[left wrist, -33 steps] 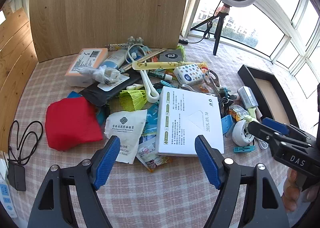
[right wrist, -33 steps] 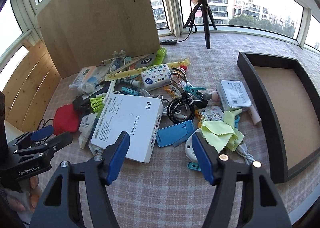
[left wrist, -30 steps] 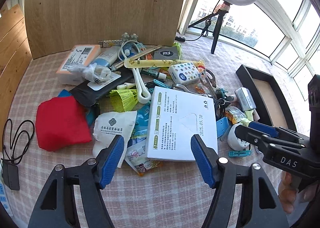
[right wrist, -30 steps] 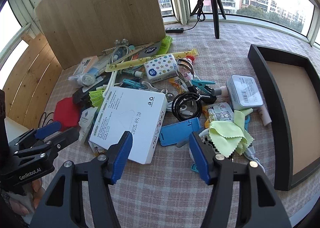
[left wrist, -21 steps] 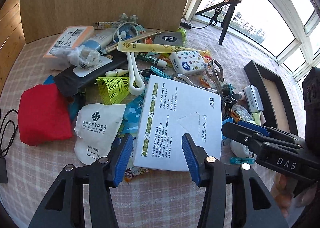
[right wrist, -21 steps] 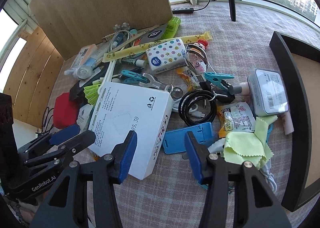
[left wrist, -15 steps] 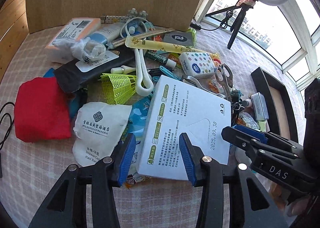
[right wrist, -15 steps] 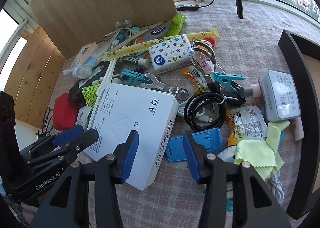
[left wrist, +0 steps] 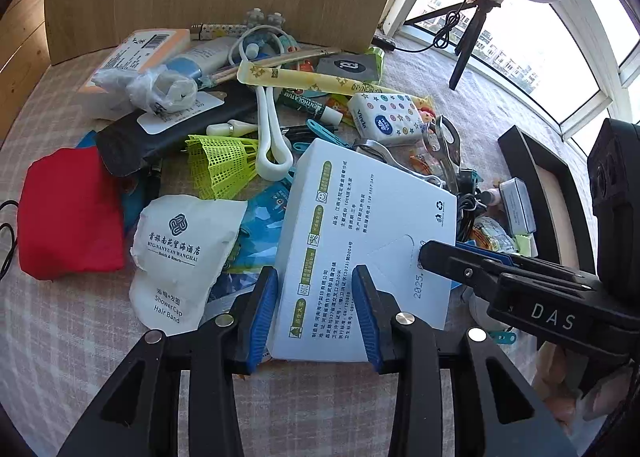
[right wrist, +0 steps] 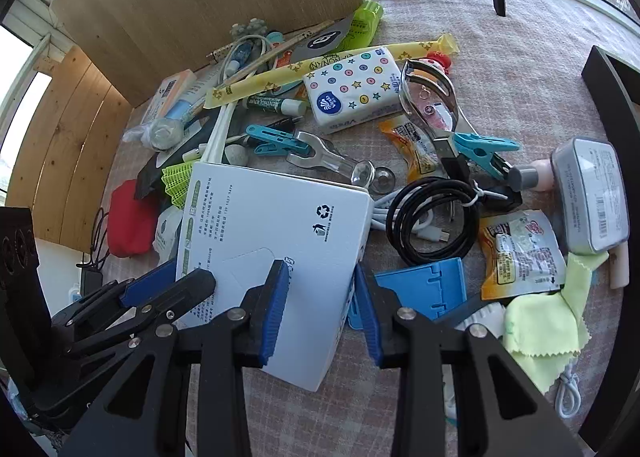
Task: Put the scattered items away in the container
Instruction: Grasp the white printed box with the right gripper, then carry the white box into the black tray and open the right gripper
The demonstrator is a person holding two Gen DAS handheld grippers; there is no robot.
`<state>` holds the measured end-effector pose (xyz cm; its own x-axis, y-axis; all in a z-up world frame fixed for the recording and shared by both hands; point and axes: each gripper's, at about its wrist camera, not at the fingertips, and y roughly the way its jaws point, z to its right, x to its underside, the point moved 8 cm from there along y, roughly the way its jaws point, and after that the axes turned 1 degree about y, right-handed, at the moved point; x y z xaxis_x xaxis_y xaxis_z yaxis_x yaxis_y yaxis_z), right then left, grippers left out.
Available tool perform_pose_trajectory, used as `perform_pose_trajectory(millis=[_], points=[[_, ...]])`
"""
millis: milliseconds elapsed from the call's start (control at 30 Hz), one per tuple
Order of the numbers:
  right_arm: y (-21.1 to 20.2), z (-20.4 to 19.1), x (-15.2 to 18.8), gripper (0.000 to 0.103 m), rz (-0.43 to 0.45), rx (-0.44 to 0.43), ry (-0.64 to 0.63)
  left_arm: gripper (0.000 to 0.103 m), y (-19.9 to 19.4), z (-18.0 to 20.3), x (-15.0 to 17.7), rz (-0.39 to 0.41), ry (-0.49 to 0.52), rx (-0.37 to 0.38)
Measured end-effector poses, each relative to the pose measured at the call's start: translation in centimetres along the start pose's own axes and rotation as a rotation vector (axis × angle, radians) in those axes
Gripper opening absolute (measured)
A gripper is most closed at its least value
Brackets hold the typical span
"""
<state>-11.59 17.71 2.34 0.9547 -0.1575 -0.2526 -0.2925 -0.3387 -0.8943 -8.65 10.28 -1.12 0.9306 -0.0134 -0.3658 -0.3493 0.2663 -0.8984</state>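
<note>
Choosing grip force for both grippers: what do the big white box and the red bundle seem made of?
White box: looks like matte printed cardboard, with crisp folded edges and a perforated tear flap. Red bundle: probably soft fabric, with matte, rounded folds and no sheen.

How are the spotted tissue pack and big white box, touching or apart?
Apart: right wrist view shows a teal clothespin and tablecloth between tissue pack and white box.
</note>
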Motion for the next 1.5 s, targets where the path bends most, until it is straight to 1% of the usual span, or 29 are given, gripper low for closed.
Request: perform_pose_trajectory(millis=[133,267,400,533,700,833,967,1167,1300,1400,1500], points=[[-0.2,0.0,0.0,0.034,-0.003,0.004,0.02,0.035,-0.5,0.5,0.1,0.004,0.0,0.001],[-1.2,-0.1,-0.3,0.034,0.017,0.005,0.018,0.035,-2.0,1.1,-0.3,0.034,0.003,0.008],[-3.0,-0.3,-0.7,0.034,0.05,-0.008,0.004,0.035,-3.6,2.2,-1.2,0.069,0.009,0.013],[-5.2,0.2,-0.8,0.034,0.088,-0.019,0.002,0.035,-4.5,4.1,-1.6,0.087,0.031,0.027],[-8.5,2.8,-0.7,0.034,0.141,-0.001,0.024,0.035,-4.9,8.3,-1.8,0.106,0.078,0.058],[-11.4,6.2,-0.3,0.034,0.199,0.037,0.059,0.035,-4.9,12.8,-1.7,0.119,0.125,0.1],[-14.9,10.8,0.5,0.034,0.26,0.082,0.108,0.035,-4.3,18.4,-1.0,0.116,0.192,0.144],[-20.2,19.0,2.6,0.034,0.33,0.148,0.215,0.035,-2.8,27.5,0.6,0.075,0.297,0.234],[-23.5,24.5,4.3,0.034,0.375,0.191,0.308,0.035,-2.3,33.7,2.2,0.055,0.384,0.275],[-25.4,28.2,5.6,0.034,0.401,0.229,0.366,0.035,-1.9,37.3,3.3,0.041,0.436,0.293],[-27.0,31.1,6.7,0.034,0.419,0.256,0.412,0.035,-1.5,40.2,4.2,0.021,0.47,0.313]])
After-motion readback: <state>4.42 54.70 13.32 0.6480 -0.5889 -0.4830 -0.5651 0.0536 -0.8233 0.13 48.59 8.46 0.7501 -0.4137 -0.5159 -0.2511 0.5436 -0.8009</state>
